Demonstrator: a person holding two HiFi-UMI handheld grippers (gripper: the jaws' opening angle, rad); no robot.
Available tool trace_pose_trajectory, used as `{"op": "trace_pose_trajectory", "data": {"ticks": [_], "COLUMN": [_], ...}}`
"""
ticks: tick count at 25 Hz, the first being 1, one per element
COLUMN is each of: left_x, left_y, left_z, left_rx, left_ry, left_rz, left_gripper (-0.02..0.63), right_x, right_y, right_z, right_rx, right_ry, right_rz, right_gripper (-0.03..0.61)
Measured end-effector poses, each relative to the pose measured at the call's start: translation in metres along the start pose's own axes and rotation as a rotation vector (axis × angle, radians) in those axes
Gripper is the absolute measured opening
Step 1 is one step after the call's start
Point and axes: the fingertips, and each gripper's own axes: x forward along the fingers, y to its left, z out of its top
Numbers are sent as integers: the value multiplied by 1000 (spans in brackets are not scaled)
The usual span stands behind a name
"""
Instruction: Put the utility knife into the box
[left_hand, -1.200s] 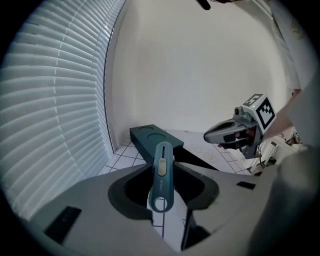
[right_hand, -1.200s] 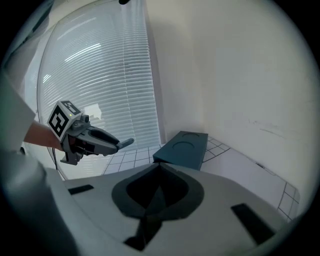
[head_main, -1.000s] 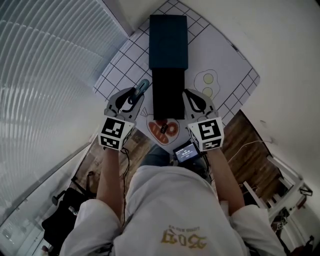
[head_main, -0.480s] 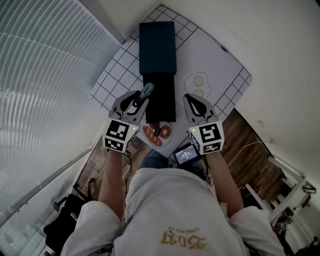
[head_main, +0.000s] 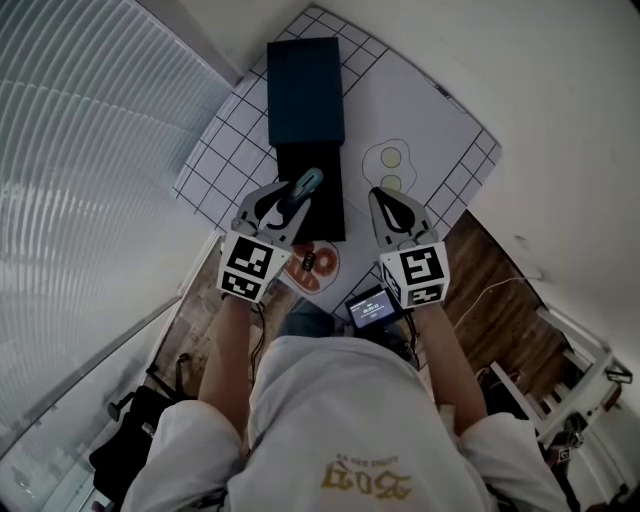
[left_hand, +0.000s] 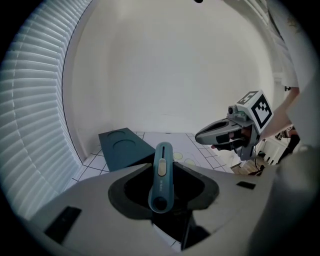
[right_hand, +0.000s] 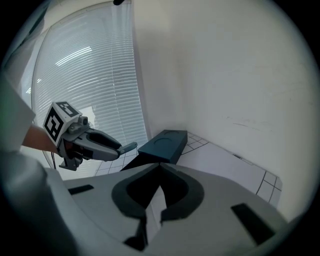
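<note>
The box lies on the grid mat as a dark blue lid (head_main: 305, 85) folded away from me and a black open tray (head_main: 318, 205) nearer to me. The teal utility knife (left_hand: 161, 175) sticks up between the jaws of my left gripper (head_main: 288, 200), which is shut on its handle. In the head view the knife (head_main: 304, 186) hangs over the tray's left part. My right gripper (head_main: 386, 202) hovers just right of the tray, shut with nothing in it; its fingertips (right_hand: 159, 166) meet.
The white mat (head_main: 420, 120) carries a black grid and printed fried eggs (head_main: 388, 158). A round steak print (head_main: 312, 264) sits at its near edge. A small screen device (head_main: 372, 305) is on my chest. Window blinds run along the left, and wooden floor (head_main: 500, 300) shows on the right.
My left gripper has carried the knife rightwards from beside the box to above the black tray. The right gripper has kept its place by the tray.
</note>
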Motion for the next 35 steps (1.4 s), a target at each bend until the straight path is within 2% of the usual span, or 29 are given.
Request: {"op": "trace_pose_trajectory", "data": {"ticks": [9,19,28,35], "left_x": [12,30,41,48], "left_y": [-8,-10,-20,-23], "left_z": [-13,-44,-73,-87], "left_rx": [2,-49,27,120], "left_ry": [31,81,156,218], "left_rz": [-24,-54,-82,-92], "left_gripper": [138,138,138,138], "right_x": [9,21,33,37], "right_y": [4,10,18,27], "right_z": [-5,-27,-41,-50], "right_rx": [-2,-6,9,17], "right_ry": [14,64,97,115], "right_rz": [13,31,52,69], "right_gripper": [8,8,8,8]}}
